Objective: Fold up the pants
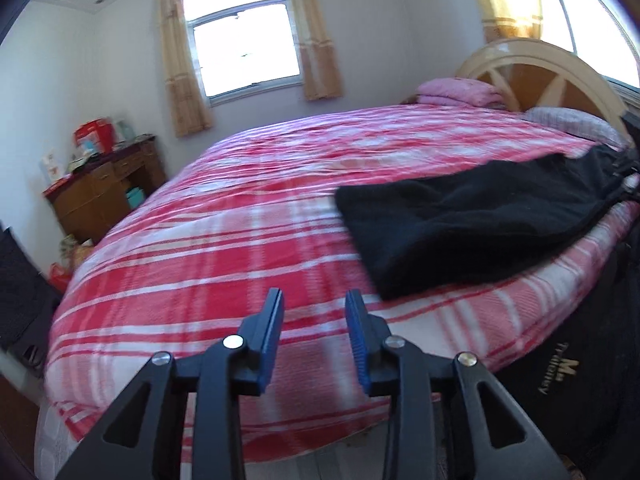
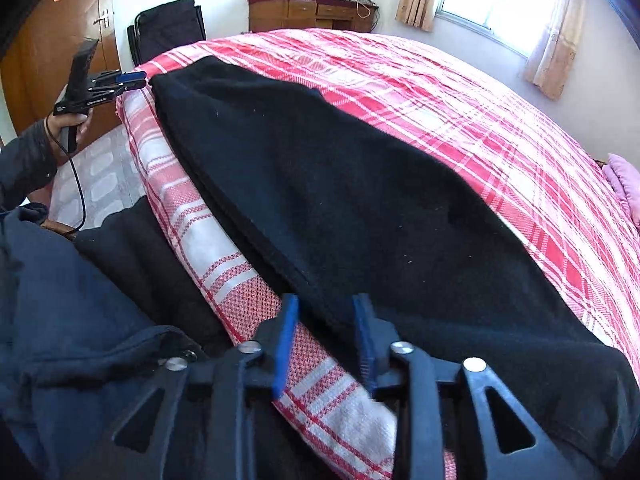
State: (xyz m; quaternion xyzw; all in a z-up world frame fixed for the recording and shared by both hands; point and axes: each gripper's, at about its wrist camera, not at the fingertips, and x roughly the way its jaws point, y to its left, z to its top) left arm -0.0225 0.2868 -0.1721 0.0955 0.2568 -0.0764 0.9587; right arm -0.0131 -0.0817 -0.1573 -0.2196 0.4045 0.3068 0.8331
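Black pants (image 2: 340, 184) lie stretched along the near edge of a bed covered by a red and white plaid blanket (image 2: 460, 92). In the left wrist view the pants (image 1: 452, 224) lie to the right, their leg end nearest. My left gripper (image 1: 314, 300) is open and empty, held above the blanket, just left of the pants' end. It also shows in the right wrist view (image 2: 134, 77) beside the far end of the pants. My right gripper (image 2: 326, 304) is open, with the pants' near edge between its fingers.
A wooden desk (image 1: 104, 188) with boxes stands by the far wall under a curtained window (image 1: 244, 44). Pink folded bedding (image 1: 460, 92) and a pillow (image 1: 572, 124) lie by the headboard. A black chair (image 2: 168, 28) stands past the bed's foot. The person's dark jacket (image 2: 72, 320) is close at left.
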